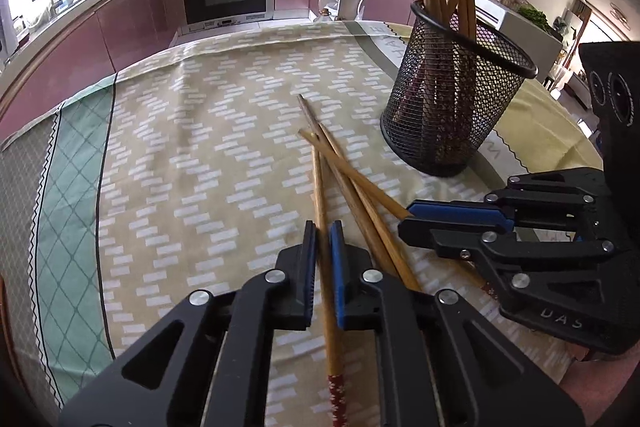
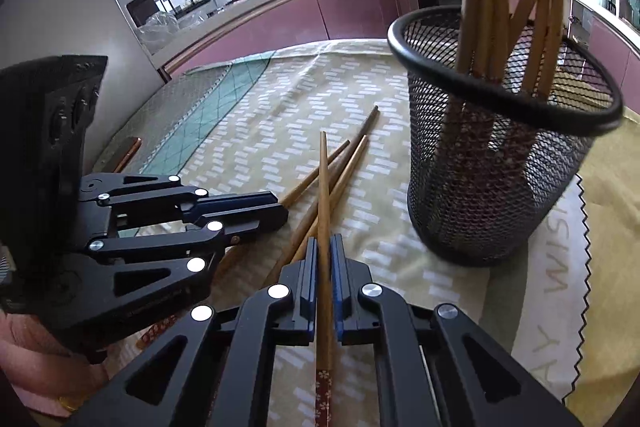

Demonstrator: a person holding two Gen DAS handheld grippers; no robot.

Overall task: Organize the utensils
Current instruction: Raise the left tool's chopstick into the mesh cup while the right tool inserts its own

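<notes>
While the mesh holder stands at two o'clock, both grippers' jaws — left gripper, right gripper — each clamp one chopstick on the tabletop.

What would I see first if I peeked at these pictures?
Probably the black mesh cup on the right, with chopsticks sticking up out of it. Next, the loose chopsticks crossed on the tablecloth, with the left gripper and right gripper each pinching one.

Tan chopsticks with red, seemingly floral ends; black mesh holder; beige white-dashed tablecloth.
</notes>
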